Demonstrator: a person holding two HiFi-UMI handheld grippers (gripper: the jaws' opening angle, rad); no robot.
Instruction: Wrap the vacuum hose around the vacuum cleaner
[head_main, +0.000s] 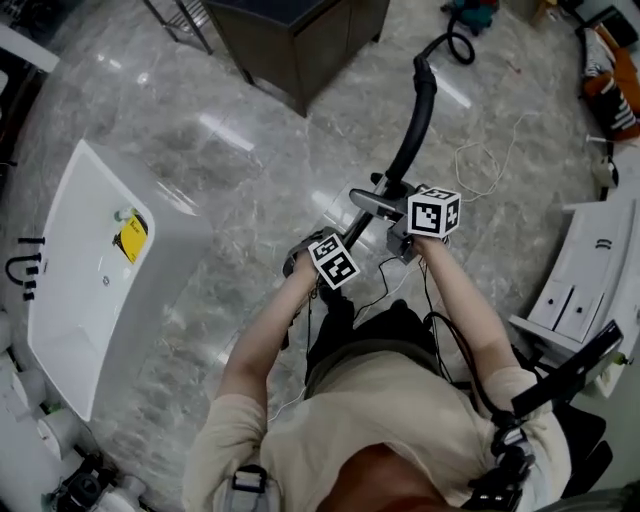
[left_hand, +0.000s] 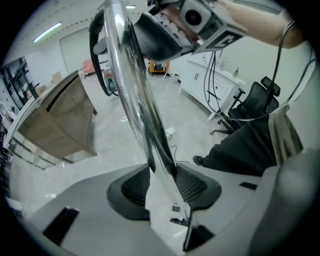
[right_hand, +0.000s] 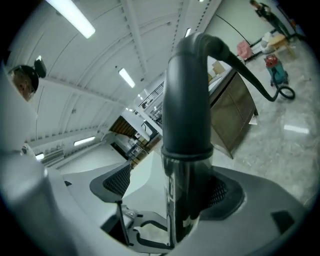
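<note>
Although both grippers are at the wand, none of the wrapping looks done yet. The left gripper (left_hand: 162, 185) pinches the shiny chrome wand tube (left_hand: 132, 95), with both dark ribbed pads pressed on it, close in front of the person. Just right of it, the right gripper (right_hand: 170, 187) stands spread around the black curved plastic handle pipe (right_hand: 187, 100). A clear gap shows at one pad, so I judge that it steadies the pipe and does not clamp it.

From that pipe the thin black vacuum hose (head_main: 455, 45) runs to the far right and meets the small teal canister vacuum cleaner (head_main: 472, 12). The cleaner sits on the floor well apart from the person. No turn of hose lies round the canister, so the whole job remains: bringing wand and hose to the machine and coiling them on.

For room to move, a long white rectangular basin (head_main: 70, 230) lies at the left on the grey marble floor (head_main: 250, 130), clear of the wand. At the far middle, the corner of a dark wooden cabinet (head_main: 310, 50) stands near the hose's line. Right of the wand, a loose white cord (head_main: 485, 160) loops on the floor and could snag a dragged hose. White panels (head_main: 590, 260) and a black office chair (left_hand: 257, 97) close off the right side. The open lane runs straight ahead, between cabinet and cord.
</note>
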